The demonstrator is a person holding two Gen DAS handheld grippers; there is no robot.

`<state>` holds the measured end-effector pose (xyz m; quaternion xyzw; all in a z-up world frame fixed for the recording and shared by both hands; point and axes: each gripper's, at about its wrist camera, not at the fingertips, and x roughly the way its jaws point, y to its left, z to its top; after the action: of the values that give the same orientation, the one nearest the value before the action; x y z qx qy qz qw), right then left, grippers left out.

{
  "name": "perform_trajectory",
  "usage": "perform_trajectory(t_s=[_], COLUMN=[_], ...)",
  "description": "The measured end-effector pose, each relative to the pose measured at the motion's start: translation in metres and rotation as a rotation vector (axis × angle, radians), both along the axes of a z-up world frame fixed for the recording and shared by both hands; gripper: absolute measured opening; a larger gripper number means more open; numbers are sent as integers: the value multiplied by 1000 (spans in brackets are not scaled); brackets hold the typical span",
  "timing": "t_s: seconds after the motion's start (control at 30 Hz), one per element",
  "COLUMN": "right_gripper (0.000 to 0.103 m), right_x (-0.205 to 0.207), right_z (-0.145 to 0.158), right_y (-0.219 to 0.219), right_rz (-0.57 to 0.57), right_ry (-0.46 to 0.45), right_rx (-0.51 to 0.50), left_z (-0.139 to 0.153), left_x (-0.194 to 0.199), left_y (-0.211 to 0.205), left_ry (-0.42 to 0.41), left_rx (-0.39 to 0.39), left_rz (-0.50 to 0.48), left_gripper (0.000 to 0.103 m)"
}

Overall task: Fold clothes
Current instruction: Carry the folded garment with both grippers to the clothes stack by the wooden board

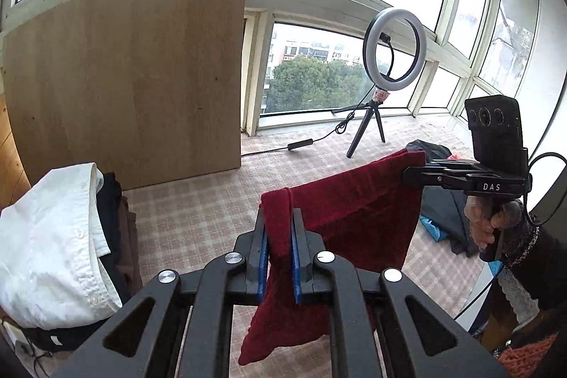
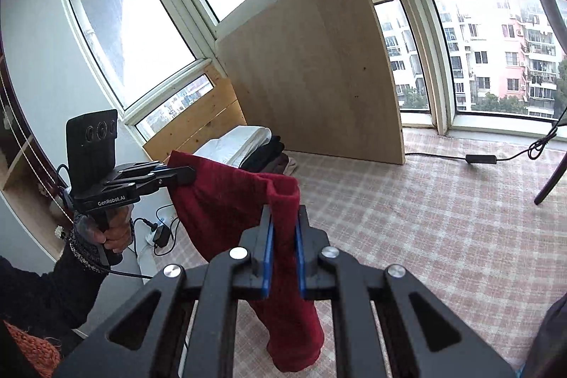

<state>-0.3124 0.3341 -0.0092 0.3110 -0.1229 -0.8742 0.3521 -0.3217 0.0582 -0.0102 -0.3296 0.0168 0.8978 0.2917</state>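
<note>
A dark red knit garment (image 1: 354, 211) hangs in the air above the checkered cloth surface (image 1: 198, 211), stretched between both grippers. My left gripper (image 1: 279, 225) is shut on one upper corner of it; the cloth runs down between the blue pads. My right gripper (image 1: 413, 169) shows at the right of the left wrist view, shut on the other corner. In the right wrist view the red garment (image 2: 226, 201) hangs from my right gripper (image 2: 283, 222), and my left gripper (image 2: 184, 174) holds its far corner.
A stack of folded clothes with a white shirt (image 1: 53, 236) on top lies at the left. A wooden board (image 1: 127, 80) leans against the window. A ring light on a tripod (image 1: 393, 48) and its cable stand at the back. Loose dark and blue clothes (image 1: 443, 215) lie at the right.
</note>
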Motion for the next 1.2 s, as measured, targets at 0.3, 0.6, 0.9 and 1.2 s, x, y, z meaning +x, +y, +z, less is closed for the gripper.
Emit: perform_trajectory(t_s=[0.3, 0.6, 0.9, 1.2], right_gripper=[10, 10, 10, 10], right_x=[27, 28, -37, -173], right_z=[90, 121, 106, 45], right_y=[-43, -144, -271, -364], right_rz=[73, 225, 263, 130], right_ry=[208, 249, 188, 46], right_rx=[29, -19, -64, 17], left_z=[66, 103, 90, 15], left_x=[38, 66, 17, -140], left_y=[-31, -133, -253, -310], left_ry=[159, 226, 200, -5], left_rx=[-33, -84, -72, -78], left_rz=[100, 225, 271, 256], left_gripper=[10, 10, 10, 10])
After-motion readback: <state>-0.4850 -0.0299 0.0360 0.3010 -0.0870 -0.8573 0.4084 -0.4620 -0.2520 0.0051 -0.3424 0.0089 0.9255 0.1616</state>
